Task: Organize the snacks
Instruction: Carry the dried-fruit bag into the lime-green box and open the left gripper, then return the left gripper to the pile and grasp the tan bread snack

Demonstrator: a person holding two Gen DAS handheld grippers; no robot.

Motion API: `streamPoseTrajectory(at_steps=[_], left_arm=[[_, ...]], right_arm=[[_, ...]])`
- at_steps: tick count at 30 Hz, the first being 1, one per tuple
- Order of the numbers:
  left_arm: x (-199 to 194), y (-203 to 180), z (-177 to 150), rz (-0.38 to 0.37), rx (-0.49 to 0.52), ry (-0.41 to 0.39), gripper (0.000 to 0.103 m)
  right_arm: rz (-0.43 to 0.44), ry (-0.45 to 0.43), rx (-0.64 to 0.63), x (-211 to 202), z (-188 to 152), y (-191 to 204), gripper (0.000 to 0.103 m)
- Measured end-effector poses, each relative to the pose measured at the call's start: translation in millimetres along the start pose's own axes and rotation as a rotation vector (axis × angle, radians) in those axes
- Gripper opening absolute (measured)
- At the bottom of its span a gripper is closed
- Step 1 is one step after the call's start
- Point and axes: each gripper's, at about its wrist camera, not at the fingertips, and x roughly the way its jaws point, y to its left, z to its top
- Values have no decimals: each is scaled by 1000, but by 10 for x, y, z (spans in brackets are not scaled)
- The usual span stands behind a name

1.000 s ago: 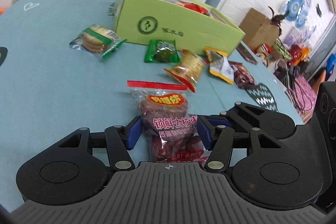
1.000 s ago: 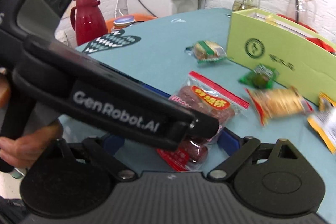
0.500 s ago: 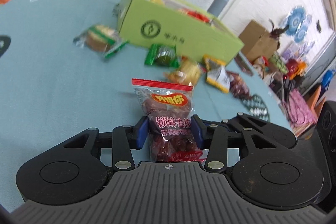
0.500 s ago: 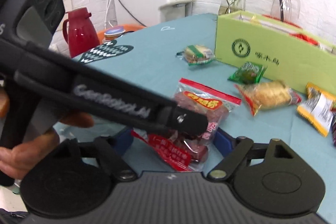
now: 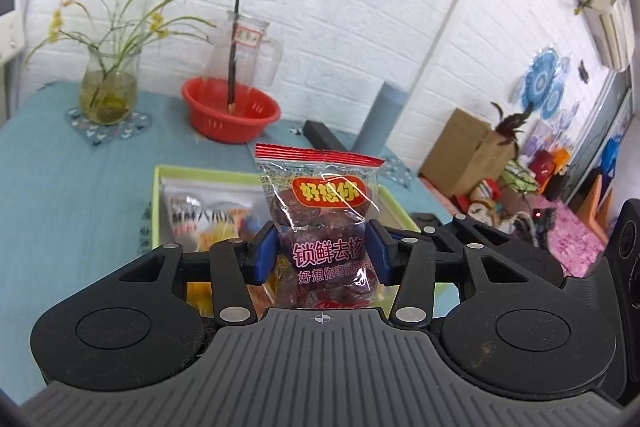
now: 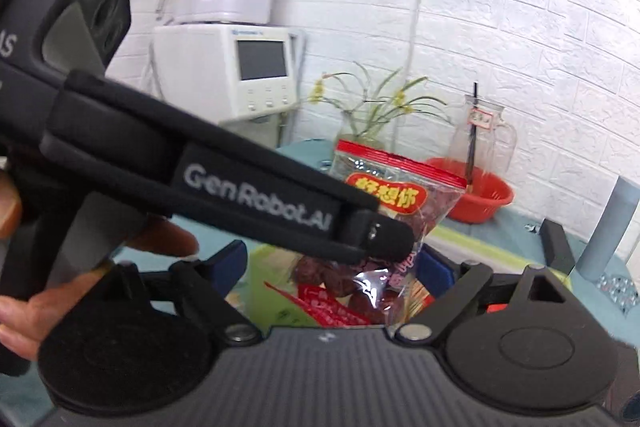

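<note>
My left gripper (image 5: 322, 255) is shut on a clear bag of red dates (image 5: 320, 203) with a red top seal and holds it upright in the air above the open green box (image 5: 158, 195), which has several snack packs inside. In the right wrist view the same date bag (image 6: 396, 211) hangs in front of my right gripper (image 6: 332, 267), whose blue pads stand wide apart, open and empty. The left gripper's black body (image 6: 224, 183) crosses that view and hides part of the bag. The box's green rim (image 6: 480, 239) shows below.
A red basket (image 5: 230, 109) with a glass pitcher (image 5: 244, 47) behind it, a glass vase with a plant (image 5: 108, 87) and a grey cylinder (image 5: 382, 115) stand at the table's far edge by the white brick wall. A white appliance (image 6: 240, 75) stands left.
My left gripper closed on the date bag, lifted it off the table and carried it up and forward over the green box. The right gripper followed behind, still open.
</note>
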Motion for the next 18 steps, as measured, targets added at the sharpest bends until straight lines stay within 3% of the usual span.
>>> streamPoseTrajectory(at_steps=[6, 8, 13, 15, 18], left_arm=[[846, 372, 71, 67, -72, 136, 27], [902, 405, 26, 67, -54, 131, 27], [754, 287, -2, 74, -18, 98, 46], [539, 181, 4, 69, -10, 42, 61], [143, 2, -31, 65, 30, -32, 74]], right_arm=[[44, 173, 49, 700, -121, -377, 90], [60, 145, 68, 737, -184, -425, 92], [43, 124, 67, 579, -182, -385, 93], [31, 87, 83, 364, -155, -373, 93], [-17, 27, 107, -138, -224, -331, 93]])
